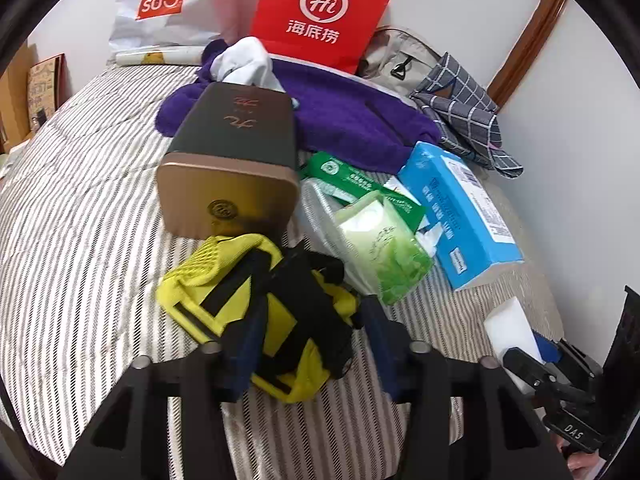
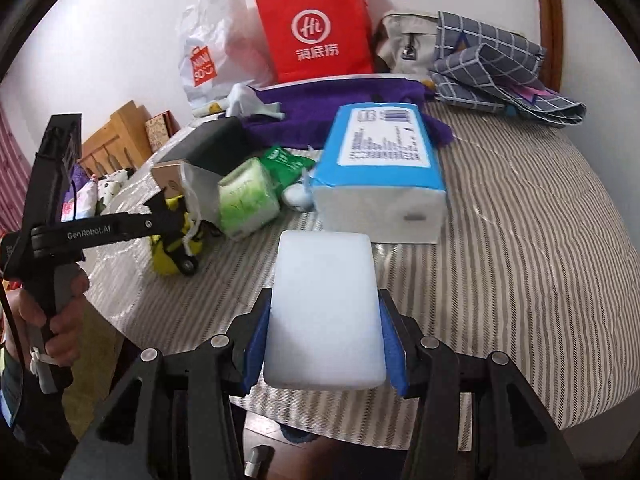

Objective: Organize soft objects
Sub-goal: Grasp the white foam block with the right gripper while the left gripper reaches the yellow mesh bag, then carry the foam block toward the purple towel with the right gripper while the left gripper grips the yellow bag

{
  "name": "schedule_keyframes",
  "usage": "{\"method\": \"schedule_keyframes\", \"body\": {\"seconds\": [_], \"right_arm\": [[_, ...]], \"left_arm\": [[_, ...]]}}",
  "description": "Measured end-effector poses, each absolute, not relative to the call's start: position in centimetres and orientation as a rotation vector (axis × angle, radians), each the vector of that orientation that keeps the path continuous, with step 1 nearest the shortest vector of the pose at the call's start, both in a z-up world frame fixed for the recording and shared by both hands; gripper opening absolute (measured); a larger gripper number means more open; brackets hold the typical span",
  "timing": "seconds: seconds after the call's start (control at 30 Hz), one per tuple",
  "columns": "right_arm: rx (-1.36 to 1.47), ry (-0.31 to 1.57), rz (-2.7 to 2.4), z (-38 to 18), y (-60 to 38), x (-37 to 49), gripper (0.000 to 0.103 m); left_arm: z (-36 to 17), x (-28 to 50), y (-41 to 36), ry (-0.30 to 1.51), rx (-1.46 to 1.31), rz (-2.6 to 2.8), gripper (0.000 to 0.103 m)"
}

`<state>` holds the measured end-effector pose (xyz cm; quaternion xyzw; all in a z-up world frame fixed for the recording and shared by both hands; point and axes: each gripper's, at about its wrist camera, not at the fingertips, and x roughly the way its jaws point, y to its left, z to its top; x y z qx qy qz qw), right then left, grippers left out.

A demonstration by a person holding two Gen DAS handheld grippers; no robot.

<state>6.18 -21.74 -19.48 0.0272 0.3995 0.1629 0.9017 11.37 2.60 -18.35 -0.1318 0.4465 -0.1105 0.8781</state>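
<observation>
My right hand-held gripper (image 2: 324, 344) grips the white sponge (image 2: 325, 304) above the bed (image 2: 520, 240). My left hand-held gripper (image 1: 304, 344) straddles the yellow pouch (image 1: 256, 312); whether it pinches, I cannot tell. Towel (image 1: 352, 120) and 3 tissue packs remain unsorted.

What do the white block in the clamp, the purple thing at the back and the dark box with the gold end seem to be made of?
White block: probably foam or sponge; matte, plain, soft rounded edges.
Purple thing: looks like fleece or terry cloth; fuzzy surface, lying in loose folds.
Dark box: smooth and rigid with a satin sheen, its gold end glossy; metal or coated card, I cannot tell which.
</observation>
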Motion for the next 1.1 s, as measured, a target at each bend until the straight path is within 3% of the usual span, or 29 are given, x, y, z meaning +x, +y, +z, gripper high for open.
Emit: {"method": "schedule_keyframes", "body": {"seconds": [0.23,1.1], "right_arm": [[0.074,0.805,0.286,-20.0,-23.0,6.4,0.049],[0.06,0.838,0.234,-20.3,-23.3,6.8,0.049]], "left_arm": [[-18.3,12.0,2.6,0.905,-0.313,-0.265,0.008],[-14.5,9.8,3.5,0.835,-0.306,-0.265,0.004]]}}
